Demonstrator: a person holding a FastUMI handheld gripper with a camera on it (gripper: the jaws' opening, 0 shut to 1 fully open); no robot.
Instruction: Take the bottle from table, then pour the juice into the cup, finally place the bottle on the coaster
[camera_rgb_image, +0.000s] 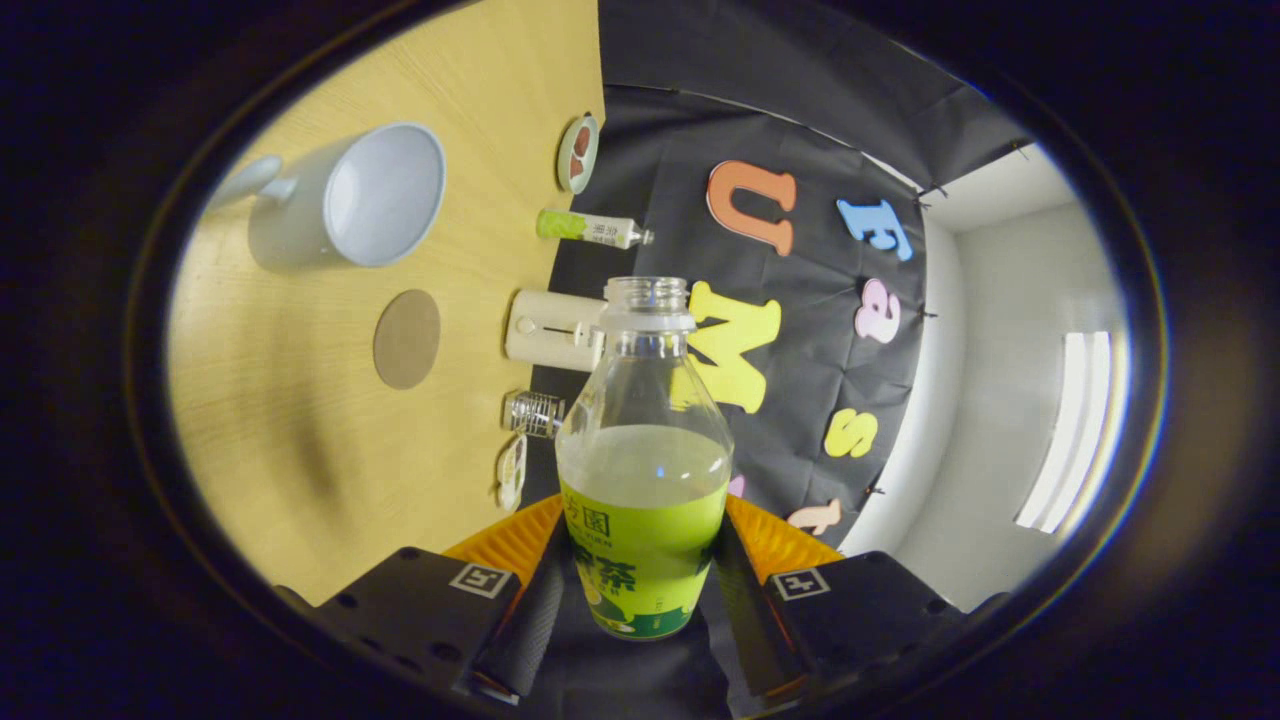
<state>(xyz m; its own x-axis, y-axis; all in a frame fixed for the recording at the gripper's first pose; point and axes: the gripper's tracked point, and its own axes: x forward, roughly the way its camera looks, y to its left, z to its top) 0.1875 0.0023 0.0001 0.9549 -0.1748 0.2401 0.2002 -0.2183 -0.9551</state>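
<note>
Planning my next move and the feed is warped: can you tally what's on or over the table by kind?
Bottles: 2, the juice bottle clamped between the gripper fingers, and a clear one lying at the table's far edge.
Cups: 1, white mug.
Coasters: 1.
Tubes: 1.
Cream box: 1.
Small dishes: 1.
Total: 7.

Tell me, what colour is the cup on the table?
White, seen best in the gripper view: the cup lies beyond the bottle gripped between the fingers.
</note>
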